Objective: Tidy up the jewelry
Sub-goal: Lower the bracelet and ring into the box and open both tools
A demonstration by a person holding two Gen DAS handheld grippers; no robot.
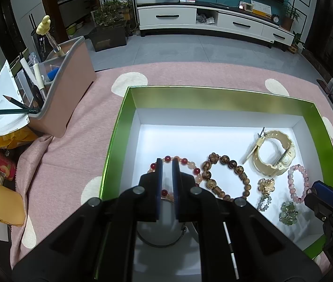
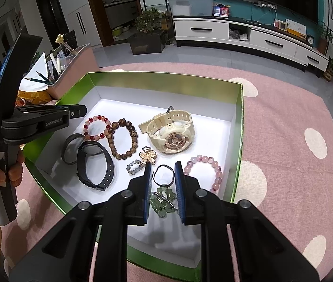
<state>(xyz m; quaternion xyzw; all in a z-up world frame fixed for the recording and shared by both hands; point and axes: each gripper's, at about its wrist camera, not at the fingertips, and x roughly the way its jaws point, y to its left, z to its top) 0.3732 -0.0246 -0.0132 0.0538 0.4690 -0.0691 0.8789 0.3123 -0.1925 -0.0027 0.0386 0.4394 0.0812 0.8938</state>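
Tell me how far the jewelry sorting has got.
Nearly done, apparently: the cream watch, wooden bead bracelet, red bead bracelet, pink bead bracelet and black watch lie spaced inside the green box. Neither hand-held gripper holds anything: the right hovers open over the jade pendant. No jewelry shows outside the box.

Both wrist views above box (image 1: pixel 119 122)

Left hand-held gripper (image 1: pixel 166 164), fingers slightly apart, hovers above red bead bracelet (image 1: pixel 178 171).
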